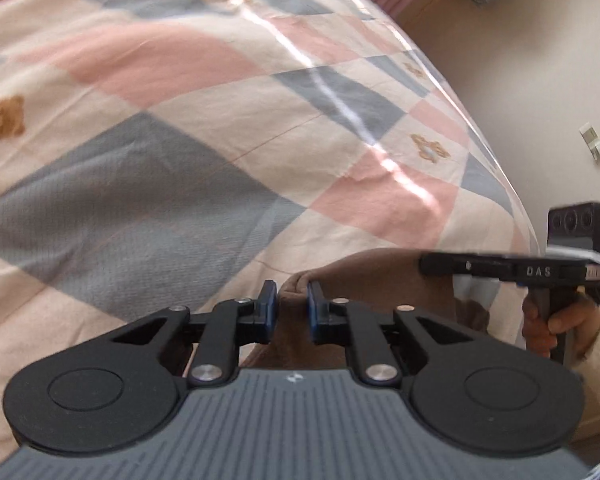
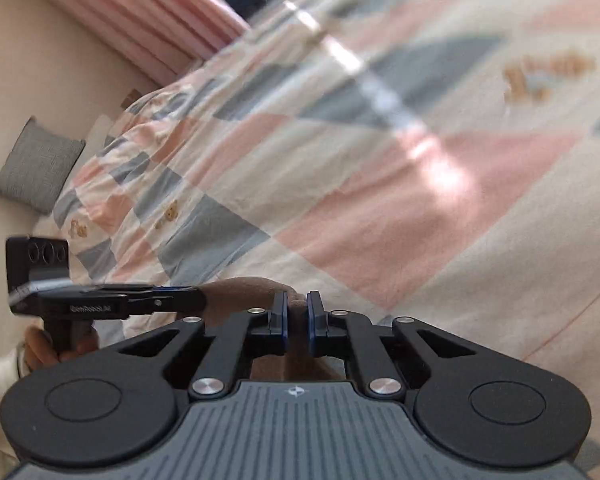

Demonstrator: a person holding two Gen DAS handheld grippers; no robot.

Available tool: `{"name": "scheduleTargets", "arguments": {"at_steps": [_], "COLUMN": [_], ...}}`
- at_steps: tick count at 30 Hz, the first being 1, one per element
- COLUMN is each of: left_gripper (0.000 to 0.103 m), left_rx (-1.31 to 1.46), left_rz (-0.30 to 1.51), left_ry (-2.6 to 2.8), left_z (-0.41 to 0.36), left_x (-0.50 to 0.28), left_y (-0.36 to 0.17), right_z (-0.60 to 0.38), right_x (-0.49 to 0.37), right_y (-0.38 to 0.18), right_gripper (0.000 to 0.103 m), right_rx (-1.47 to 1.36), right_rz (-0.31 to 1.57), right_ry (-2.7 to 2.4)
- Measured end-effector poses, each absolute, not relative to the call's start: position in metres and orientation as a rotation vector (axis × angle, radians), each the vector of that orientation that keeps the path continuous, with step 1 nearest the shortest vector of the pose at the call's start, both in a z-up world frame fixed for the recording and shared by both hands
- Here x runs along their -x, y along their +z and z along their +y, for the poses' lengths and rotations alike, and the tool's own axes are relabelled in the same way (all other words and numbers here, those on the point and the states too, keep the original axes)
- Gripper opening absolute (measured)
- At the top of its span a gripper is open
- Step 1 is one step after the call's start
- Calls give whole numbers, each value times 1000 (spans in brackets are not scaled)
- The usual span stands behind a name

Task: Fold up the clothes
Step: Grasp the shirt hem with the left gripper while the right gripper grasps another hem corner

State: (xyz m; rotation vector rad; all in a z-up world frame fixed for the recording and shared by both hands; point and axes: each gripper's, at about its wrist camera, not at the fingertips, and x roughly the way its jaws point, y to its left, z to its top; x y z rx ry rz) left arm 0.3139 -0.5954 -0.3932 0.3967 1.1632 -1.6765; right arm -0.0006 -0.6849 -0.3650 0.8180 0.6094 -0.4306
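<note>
- Left wrist view: the left gripper (image 1: 293, 300) is pinched onto a bunched edge of a brown garment (image 1: 364, 276), lifted just above the checked quilt (image 1: 220, 140).
- Right gripper (image 2: 297, 312) looks clamped on the same brown cloth, close beside the other one.
- My guess is both are holding one edge so the rest hangs free for a fold.
- The garment's long axis seems to run between the grippers, but most of it is hidden.
- A grey cushion (image 2: 36, 168) sits on the floor.

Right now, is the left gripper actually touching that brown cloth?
Touching. The left wrist view shows the left gripper with its blue pads closed on a fold of the brown cloth, fabric bunched between them, no gap.
</note>
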Motion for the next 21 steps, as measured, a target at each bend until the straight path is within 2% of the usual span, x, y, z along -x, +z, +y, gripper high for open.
{"name": "scheduleTargets", "arguments": {"at_steps": [7,10,15,16,17,18,21], "left_gripper": [13,14,17,18,20,23,28], "left_rx": [-561,-566,-610,-627,-640,-650,-571], "left_rz": [762,716,775,768,753,742,756], "left_ry": [-1857,-1856,-1779,-1761,-1752,-1749,-1752], "left_z": [-512,-473,-432,-426,-422,-419,-417], "left_x": [-263,-246,-225,-221,-219,-219,-233], "left_y": [-345,-345,-371,-375,-375,-372,-354], "right_z": [-570,-526,-477,-470,-464,-457,-459], "right_x": [24,33,36,34,32,30,34], "right_y": [-317,-322,-354,-358,-362,-367,-357], "right_gripper": [9,9,10,14,27,32,35], "right_rx": [-351,-264,-159,-113,-67,-21,-46], "right_rz": [587,624,791,832,873,913,901], "right_ry": [-407,-413,-387,-384,-382,-379,-382]}}
